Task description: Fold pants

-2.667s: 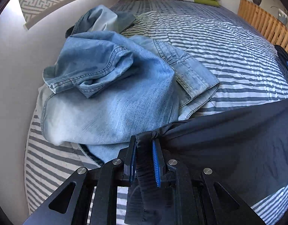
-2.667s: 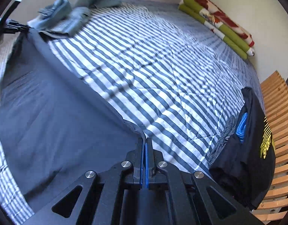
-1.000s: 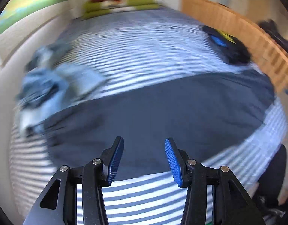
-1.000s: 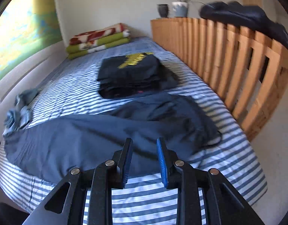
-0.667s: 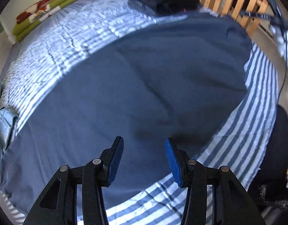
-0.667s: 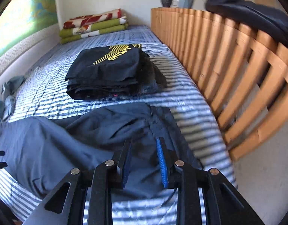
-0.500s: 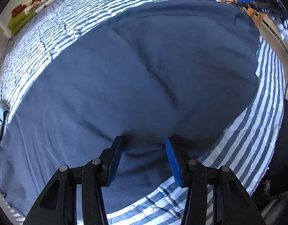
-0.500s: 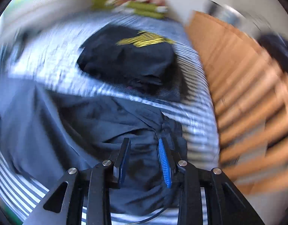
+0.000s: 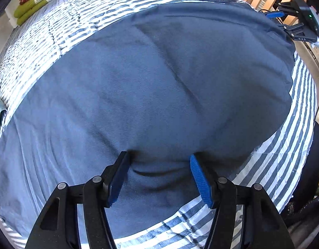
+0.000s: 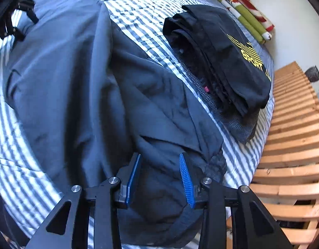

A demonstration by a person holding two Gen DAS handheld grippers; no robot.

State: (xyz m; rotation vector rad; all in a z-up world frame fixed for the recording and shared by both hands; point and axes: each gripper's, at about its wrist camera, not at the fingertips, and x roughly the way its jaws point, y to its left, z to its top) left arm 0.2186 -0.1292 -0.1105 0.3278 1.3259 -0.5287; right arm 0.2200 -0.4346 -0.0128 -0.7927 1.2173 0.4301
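Bare striped bedspread (image 10: 138,2) beyond pants (image 10: 72,78); folded black stack (image 10: 221,62) alongside

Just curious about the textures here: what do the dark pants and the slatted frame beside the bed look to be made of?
Pants: thin woven fabric, matte slate blue, perhaps cotton or a blend; it creases softly and drapes flat on the bed. Frame: pale wood, seemingly unpainted, with visible grain and knots.

Both the left gripper (image 9: 158,158) and right gripper (image 10: 160,158) have matte black angular arms, silver round screws and ribbed blue pads (image 9: 198,178) inside the fingers.
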